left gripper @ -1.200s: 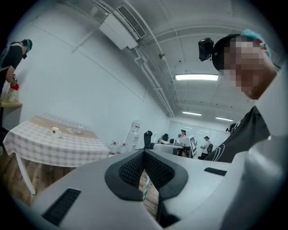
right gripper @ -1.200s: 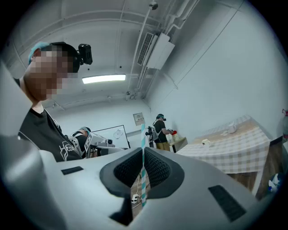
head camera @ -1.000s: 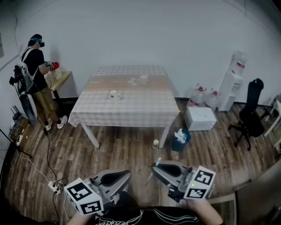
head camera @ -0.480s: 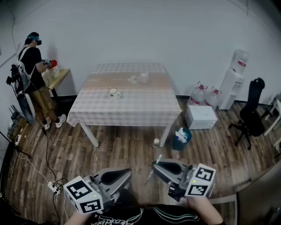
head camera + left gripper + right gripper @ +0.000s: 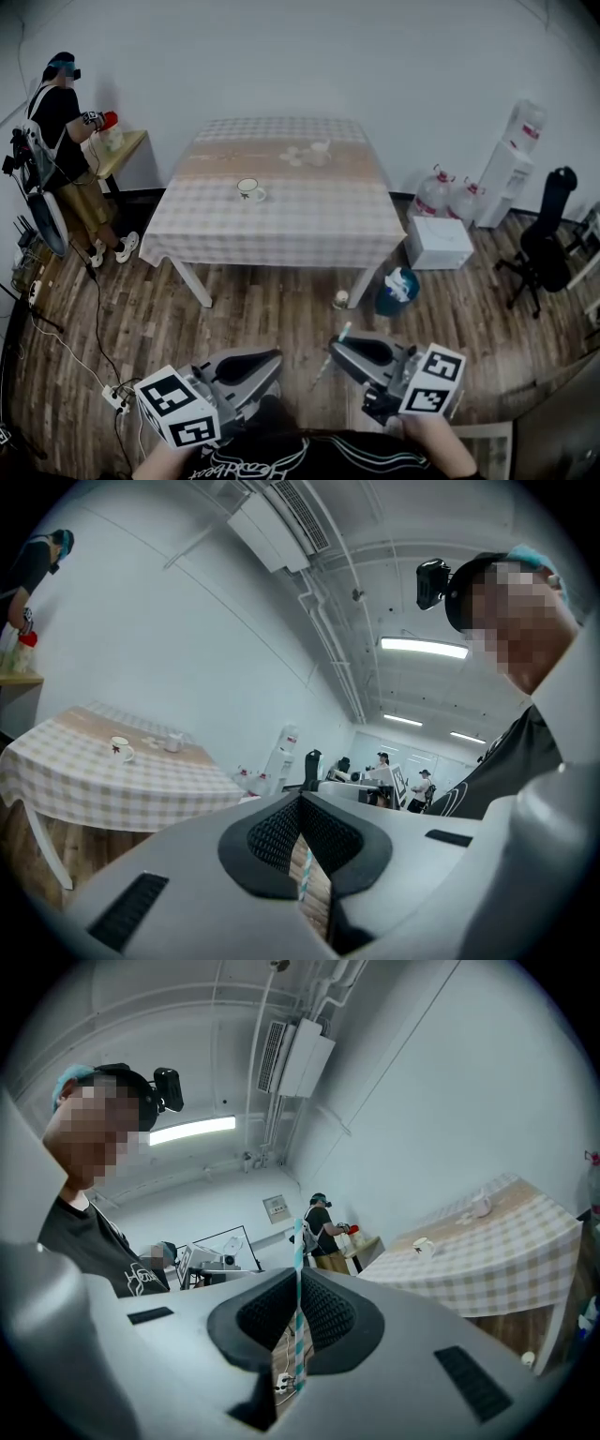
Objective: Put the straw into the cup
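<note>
At about 7 o'clock in the head view, the left tool (image 5: 275, 360) hangs low over the wooden floor. Its own view shows the pads meeting at the tips with nothing pinched between them. The striped sliver seen through the gap behind the tips looks to lie beyond the jaws, not in their grip.

Up towards 11 o'clock and well away from both tools, the cup (image 5: 247, 188) stands upright on the checked surface (image 5: 281, 230), handle to its right and nothing in it.

Just right of centre is the straw (image 5: 330, 354), white with teal stripes. The right tool (image 5: 334, 345), at roughly 5 o'clock, is clamped on it partway along its length. Its pads are pressed together on the straw, and free lengths stick out above and below.

As for progress, the pick-up is done and the rest remains. The carrier stands back from the surface with open floor between, so I judge this to be the carry. What is left is to reach the cup, bring the straw's lower end over the mouth, lower it in and let go.

In the right gripper view the straw's long axis runs nearly 12 to 6 o'clock — upright, crosswise to the jaws. In the head view it slants from 1 o'clock down to 7 o'clock.
</note>
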Motion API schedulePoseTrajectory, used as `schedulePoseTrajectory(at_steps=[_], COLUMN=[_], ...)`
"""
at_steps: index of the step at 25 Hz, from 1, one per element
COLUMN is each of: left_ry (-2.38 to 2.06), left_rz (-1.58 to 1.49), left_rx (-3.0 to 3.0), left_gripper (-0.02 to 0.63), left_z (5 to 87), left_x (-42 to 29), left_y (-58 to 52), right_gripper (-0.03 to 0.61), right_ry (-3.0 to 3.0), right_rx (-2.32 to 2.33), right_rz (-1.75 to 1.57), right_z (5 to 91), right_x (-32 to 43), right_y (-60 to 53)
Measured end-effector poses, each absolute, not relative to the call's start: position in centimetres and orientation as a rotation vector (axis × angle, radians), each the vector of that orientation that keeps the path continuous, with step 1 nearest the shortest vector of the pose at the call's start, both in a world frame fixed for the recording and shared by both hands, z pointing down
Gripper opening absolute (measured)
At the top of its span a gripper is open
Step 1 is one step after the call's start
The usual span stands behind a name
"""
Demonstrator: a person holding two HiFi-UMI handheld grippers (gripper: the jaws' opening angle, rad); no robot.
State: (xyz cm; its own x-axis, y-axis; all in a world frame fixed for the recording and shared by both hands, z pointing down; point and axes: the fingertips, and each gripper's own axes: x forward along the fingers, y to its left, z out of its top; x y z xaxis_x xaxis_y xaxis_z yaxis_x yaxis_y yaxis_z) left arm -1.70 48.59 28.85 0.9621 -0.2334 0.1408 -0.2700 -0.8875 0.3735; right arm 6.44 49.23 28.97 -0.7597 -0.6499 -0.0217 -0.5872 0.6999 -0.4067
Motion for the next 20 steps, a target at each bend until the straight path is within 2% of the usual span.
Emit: schedulePoseTrajectory(at_steps=[7, 20], left_ry=[-0.348, -0.422], left_rz=[0.142, 0.107], left_rx=[2.666, 2.593], left_gripper=[-0.003, -0.003], left_z=[30.4, 31.9], left_x=[-3.1, -10.3], left_y=[40.1, 23.1], right_gripper=[0.023, 0.023], right_ry=[2.719, 2.765], right_rx=[-1.034, -1.032], right_rz=[-0.657, -0.724], right_z=[30.6, 30.4], right_x=[4.9, -1.4], right_y=[40.8, 23.5])
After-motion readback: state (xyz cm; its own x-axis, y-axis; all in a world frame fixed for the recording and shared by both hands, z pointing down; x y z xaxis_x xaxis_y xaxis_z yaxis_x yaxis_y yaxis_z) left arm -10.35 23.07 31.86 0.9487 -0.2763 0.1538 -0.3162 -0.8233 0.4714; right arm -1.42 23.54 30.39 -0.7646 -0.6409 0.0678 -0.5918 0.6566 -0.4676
